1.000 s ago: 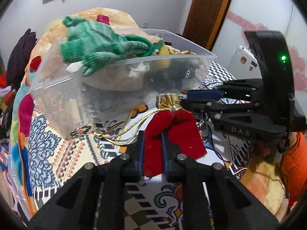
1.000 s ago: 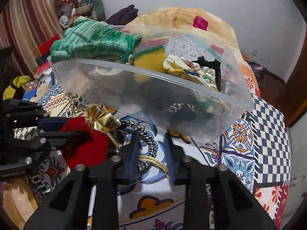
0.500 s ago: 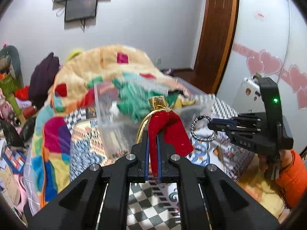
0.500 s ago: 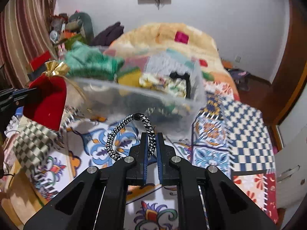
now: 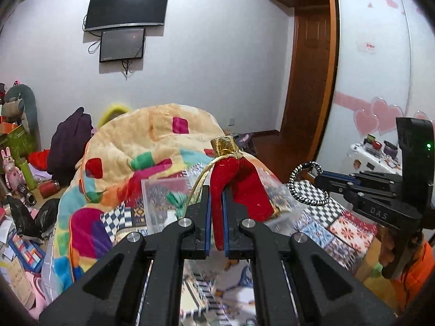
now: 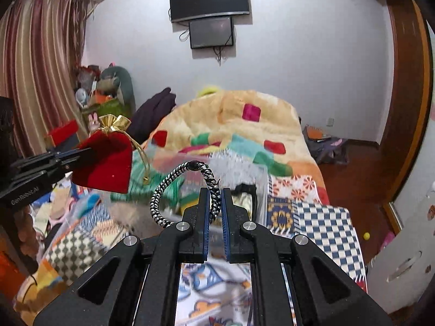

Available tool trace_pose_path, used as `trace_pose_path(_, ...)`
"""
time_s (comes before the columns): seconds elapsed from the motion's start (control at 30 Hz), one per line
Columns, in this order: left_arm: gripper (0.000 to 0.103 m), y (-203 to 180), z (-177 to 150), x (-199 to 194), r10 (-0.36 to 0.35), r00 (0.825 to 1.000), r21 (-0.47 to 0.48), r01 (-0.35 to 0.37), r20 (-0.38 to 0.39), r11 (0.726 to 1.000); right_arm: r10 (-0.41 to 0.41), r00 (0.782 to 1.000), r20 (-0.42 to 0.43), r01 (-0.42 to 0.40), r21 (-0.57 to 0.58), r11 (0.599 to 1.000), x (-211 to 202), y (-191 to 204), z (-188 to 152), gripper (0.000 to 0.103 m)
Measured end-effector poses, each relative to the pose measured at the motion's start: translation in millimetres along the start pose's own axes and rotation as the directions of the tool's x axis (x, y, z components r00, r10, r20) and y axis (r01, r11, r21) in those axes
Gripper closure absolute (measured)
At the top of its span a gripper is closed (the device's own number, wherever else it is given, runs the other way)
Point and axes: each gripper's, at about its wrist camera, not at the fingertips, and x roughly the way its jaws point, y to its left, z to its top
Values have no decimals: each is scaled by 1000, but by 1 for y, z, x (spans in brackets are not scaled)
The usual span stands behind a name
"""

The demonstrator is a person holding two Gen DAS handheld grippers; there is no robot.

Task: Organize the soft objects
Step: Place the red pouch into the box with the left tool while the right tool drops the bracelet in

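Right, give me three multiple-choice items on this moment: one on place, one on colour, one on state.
1. Where is the bin?
A. on the bed, below both grippers
B. on the floor by the door
C. on the TV

2. What colour is the pouch?
A. green with a silver top
B. red with a gold top
C. plain blue

3. What is the right gripper doing?
A. open, empty
B. shut on the pouch
C. shut on the hair tie

Key: 1 A, it sits on the patterned bedding; 2 B, red body, gold neck, in the left gripper; 3 C, the tie sits between its pads.
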Motion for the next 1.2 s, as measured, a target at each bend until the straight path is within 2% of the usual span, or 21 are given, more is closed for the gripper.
trace_pose_path(0.2, 97, 5, 2, 30, 21, 999, 4, -21, -42, 1000, -16, 1000, -14, 16, 10, 1000, 26, -2, 7, 96)
trace_pose_path(0.43, 97, 15, -23, 78, 29, 984, 1, -29, -178, 1000, -35, 993, -113, 35, 1, 999, 63, -7, -3, 95)
trace_pose_path(0.6, 97, 21, -30, 90, 34, 978, -2, -35, -206, 999, -36, 982, -188, 34, -11, 999, 80, -8, -16, 95)
trace_pose_path(0.73, 94, 20, -33, 96, 54, 974, 17, -52, -218, 999, -41, 977, -208, 36, -31, 999, 82, -4, -19, 95)
trace_pose_path(0.8, 85, 20, -34, 96, 65, 974, 26, -61, -219, 998, -47, 976, -213, 39, -42, 998, 81, -3, -18, 93)
trace_pose_path(0.83, 81, 20, -34, 96, 65, 973, 24, -61, -223, 998, -47, 976, -214, 39, -43, 998, 79, -2, -18, 88)
trace_pose_path(0.9, 65, 20, -34, 93, 62, 973, 17, -60, -223, 998, -51, 977, -209, 44, -41, 998, 77, -3, -17, 73)
trace_pose_path(0.93, 62, 20, -34, 90, 64, 974, 14, -62, -219, 998, -53, 979, -199, 46, -39, 998, 74, -3, -16, 64)
trace_pose_path(0.97, 56, 20, -33, 87, 63, 975, 12, -62, -213, 998, -55, 981, -187, 49, -39, 998, 71, -3, -15, 60)
trace_pose_path(1.07, 48, 18, -30, 74, 62, 980, 15, -60, -188, 998, -43, 986, -161, 38, -32, 999, 61, -3, -10, 59)
trace_pose_path(1.2, 44, 12, -22, 48, 64, 990, 21, -62, -125, 998, -23, 994, -107, 20, -22, 1000, 40, 0, 1, 57)
